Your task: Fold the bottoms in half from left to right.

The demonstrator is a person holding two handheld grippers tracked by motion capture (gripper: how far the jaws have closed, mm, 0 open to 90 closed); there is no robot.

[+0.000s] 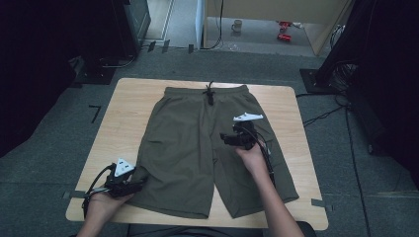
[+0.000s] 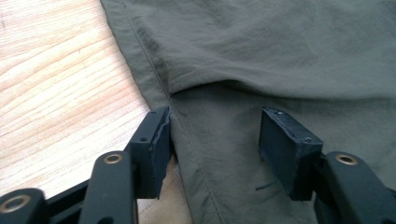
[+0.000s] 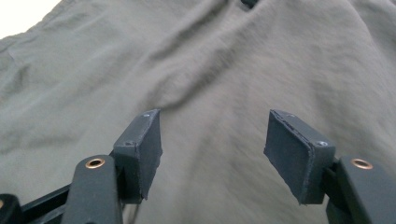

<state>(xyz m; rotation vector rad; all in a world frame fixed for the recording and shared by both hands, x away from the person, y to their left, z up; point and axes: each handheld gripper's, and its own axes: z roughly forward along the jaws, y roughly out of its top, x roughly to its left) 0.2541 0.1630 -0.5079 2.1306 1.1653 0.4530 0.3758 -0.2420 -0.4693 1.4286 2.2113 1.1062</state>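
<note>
Olive-green shorts (image 1: 197, 148) lie flat on the wooden table (image 1: 126, 113), waistband and black drawstring (image 1: 210, 93) at the far side. My left gripper (image 1: 141, 181) rests at the outer edge of the left leg near the hem. In the left gripper view its jaws (image 2: 215, 140) stand apart with the side seam of the shorts (image 2: 257, 56) lying between them, and the left pad (image 2: 156, 149) is at the fabric's edge beside bare wood (image 2: 56, 93). My right gripper (image 1: 225, 138) hovers open over the right leg, with wrinkled cloth (image 3: 187, 70) beyond its jaws (image 3: 212, 144).
Bare wood borders the shorts on the left and right. The table's near edge runs just under my forearms. On the floor beyond stand a white mug (image 1: 237, 24) and red items (image 1: 284, 30). Dark equipment and cables (image 1: 326, 113) flank the table.
</note>
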